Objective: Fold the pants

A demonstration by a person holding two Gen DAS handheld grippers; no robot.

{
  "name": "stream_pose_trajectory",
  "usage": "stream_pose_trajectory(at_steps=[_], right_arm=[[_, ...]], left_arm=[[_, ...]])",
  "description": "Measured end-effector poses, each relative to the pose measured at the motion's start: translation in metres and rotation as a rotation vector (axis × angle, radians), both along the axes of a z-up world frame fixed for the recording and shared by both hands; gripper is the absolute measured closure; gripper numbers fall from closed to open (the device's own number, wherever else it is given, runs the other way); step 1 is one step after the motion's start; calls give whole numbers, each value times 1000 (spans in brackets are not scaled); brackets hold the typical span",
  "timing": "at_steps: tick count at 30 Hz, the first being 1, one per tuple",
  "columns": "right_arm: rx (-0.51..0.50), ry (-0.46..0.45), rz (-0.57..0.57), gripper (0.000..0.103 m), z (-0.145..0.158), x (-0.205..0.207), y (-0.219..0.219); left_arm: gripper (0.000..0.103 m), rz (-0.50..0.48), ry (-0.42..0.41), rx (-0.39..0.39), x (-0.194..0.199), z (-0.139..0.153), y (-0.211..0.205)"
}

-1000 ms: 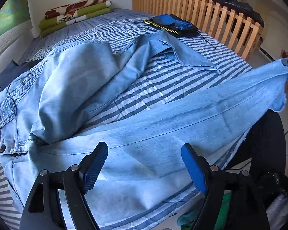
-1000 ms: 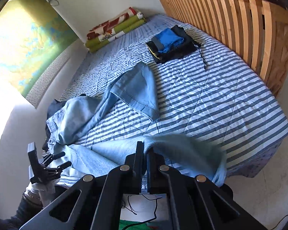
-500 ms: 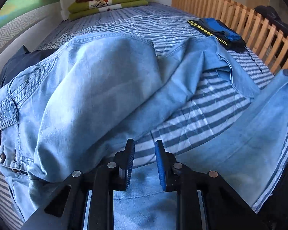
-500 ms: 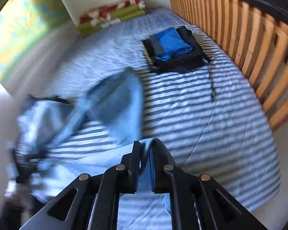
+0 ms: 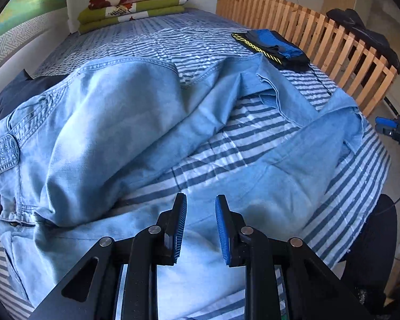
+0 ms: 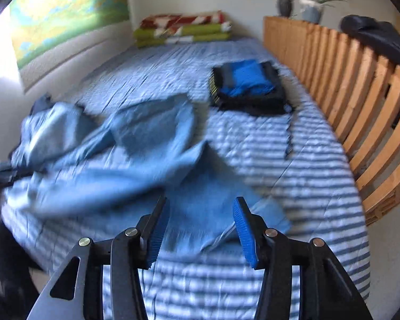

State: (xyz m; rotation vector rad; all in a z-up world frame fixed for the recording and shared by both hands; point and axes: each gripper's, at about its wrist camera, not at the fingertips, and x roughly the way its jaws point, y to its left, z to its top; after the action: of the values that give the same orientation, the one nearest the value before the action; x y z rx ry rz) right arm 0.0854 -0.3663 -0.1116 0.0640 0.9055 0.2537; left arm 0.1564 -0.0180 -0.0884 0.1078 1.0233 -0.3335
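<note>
Right claw (image 6: 198,229) opening above jeans (image 6: 136,160) (bed (image 6: 293,186)).

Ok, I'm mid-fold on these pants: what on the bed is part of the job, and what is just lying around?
In the job:
- light blue jeans, spread on the striped bed cover
- left gripper, nothing visibly pinched
- right gripper, jaws opening above the near leg hem

Lying about:
- folded black and blue clothes
- folded green and red blankets
- dark garment
</note>
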Motion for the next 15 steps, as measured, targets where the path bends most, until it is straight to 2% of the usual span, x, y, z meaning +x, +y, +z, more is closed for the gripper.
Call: stream_pose_trajectory(at_steps=[2,4,5,7,9,10,11,12,13,14,15], right_arm=[[-51,19,69,58,-16,-6,21],[-54,47,103,58,-30,-6,35],[-47,63,112,58,-38,-3,41],[-35,81,122,58,-48,5,50],[-63,93,125,58,-56,13,58],[-85,105,122,58,-59,16,61],[-106,135,108,59,-64,23,62],[-111,162,89,69,-67,27,60],[-97,186,75,85,-69,31,56],[-74,197,63,91,-69,33,51],[-55,193,39,95,-65,33,46]], left_arm=[[79,-11,18,-11,-9,-4,-7],[77,-19,31,-20,-20,-7,-14],[72,-22,34,-20,-26,-7,-17],[56,-51,26,-22,-40,-8,-25],[43,-102,10,-6,-50,-10,-34],[42,-118,-2,22,-54,-13,-39],[42,-127,-3,45,-55,-16,-42],[42,-131,-2,63,-54,-20,-45],[43,-128,-7,81,-51,-25,-46],[49,-116,-8,101,-45,-30,-47],[76,-100,-1,118,-39,-34,-47]])
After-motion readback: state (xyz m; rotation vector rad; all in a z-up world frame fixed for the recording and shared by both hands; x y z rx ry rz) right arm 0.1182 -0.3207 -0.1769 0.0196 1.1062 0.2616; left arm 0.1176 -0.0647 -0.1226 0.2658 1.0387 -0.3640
